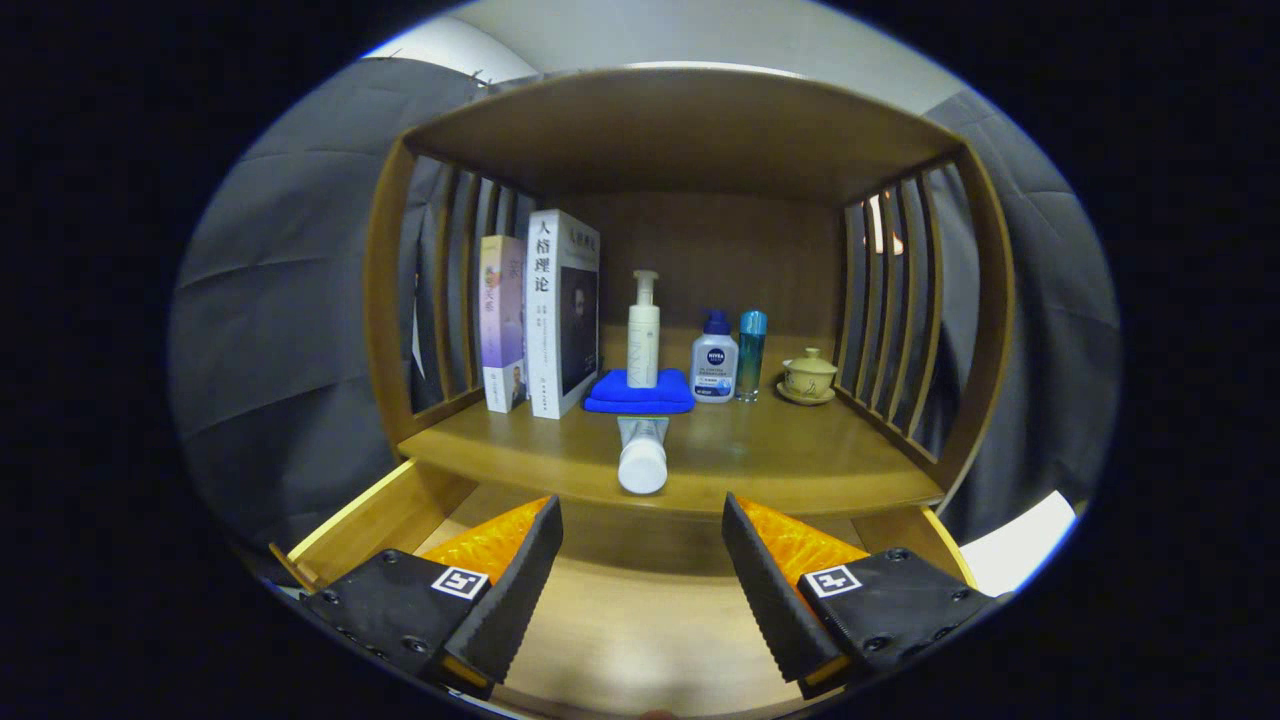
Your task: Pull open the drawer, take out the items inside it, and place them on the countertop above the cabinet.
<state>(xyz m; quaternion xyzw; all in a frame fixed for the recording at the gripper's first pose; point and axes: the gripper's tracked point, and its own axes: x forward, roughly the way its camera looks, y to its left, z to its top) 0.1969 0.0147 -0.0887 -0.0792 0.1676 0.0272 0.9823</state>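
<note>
The drawer [340,520] is pulled open below the countertop [770,460], and its wooden floor shows bare between and under my fingers. My gripper [640,580] hangs open over the drawer with nothing between its fingers. A white tube [642,455] lies on the countertop just beyond the fingers, its cap pointing toward me at the front edge. Behind it a folded blue cloth [638,392] carries a white pump bottle [643,335].
Two books [540,315] stand at the back left of the shelf. A white bottle with a blue cap [714,362], a slim teal bottle [750,352] and a small lidded cup on a saucer [808,376] stand to the right. Slatted wooden sides [890,320] and a top board enclose the shelf.
</note>
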